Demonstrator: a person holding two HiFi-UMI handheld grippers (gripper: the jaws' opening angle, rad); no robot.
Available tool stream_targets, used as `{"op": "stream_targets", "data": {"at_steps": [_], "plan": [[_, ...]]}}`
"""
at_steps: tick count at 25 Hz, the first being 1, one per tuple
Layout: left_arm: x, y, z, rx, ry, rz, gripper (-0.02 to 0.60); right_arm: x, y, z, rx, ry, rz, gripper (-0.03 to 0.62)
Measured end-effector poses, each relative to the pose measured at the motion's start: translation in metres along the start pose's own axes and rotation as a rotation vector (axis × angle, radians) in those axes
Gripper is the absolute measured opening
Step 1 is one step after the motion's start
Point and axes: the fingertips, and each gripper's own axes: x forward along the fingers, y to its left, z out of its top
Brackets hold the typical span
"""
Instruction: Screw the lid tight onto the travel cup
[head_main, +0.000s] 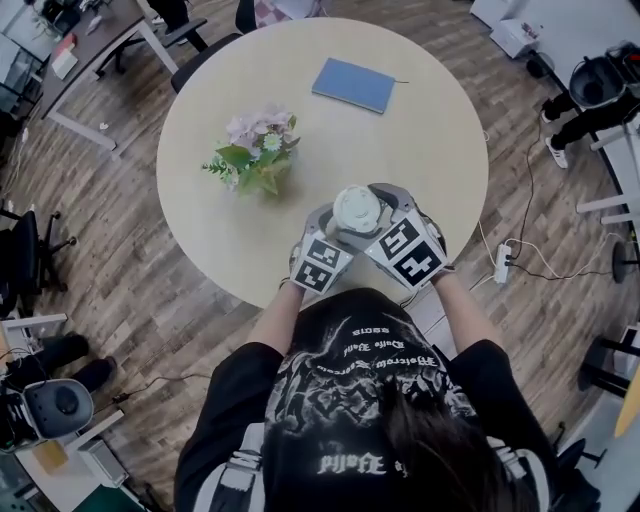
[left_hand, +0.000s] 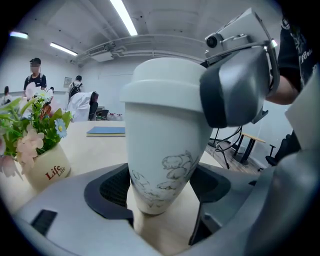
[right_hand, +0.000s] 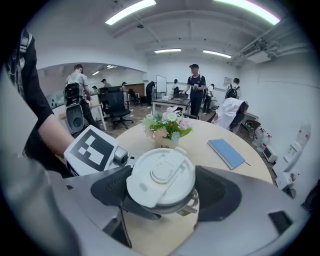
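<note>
The travel cup (left_hand: 160, 165) stands upright at the near edge of the counter (head_main: 420, 150), between the left tongs (left_hand: 162, 186), whose pads press on the narrow lower part of its body from both sides. The right tongs (right_hand: 165, 191) reach it from above, spread wide and clamped on the round white lid (right_hand: 161, 177) that sits on the cup's mouth. In the head view only the lid shows, with the cup's body hidden beneath it. In the right gripper view a small label under the lid's rim is too small to read. A faint line drawing on the cup's side (clouds or flowers, hard to say) carries no legible words. Beyond the tongs to the left, a flower pot (left_hand: 47, 170) reads "Life", and farther off lies a blue notebook (head_main: 353, 85).
</note>
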Motion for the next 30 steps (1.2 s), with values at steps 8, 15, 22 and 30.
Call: {"op": "stream_targets", "data": {"at_steps": [8, 15, 22, 30], "plan": [[0.001, -0.002, -0.001, 0.009, 0.005, -0.014, 0.385, -0.006, 0.004, 0.001, -0.074, 0.005, 0.127, 0.448], [0.001, -0.002, 0.0, 0.024, 0.011, -0.041, 0.385, -0.041, 0.002, 0.031, -0.407, -0.027, 0.305, 0.456], [0.001, -0.003, 0.002, 0.032, 0.019, -0.06, 0.385, -0.041, 0.005, 0.007, -0.949, 0.22, 0.482, 0.443], [-0.001, -0.006, 0.005, 0.043, 0.055, -0.075, 0.385, -0.027, -0.001, 0.013, -1.539, 0.325, 0.591, 0.425]]}}
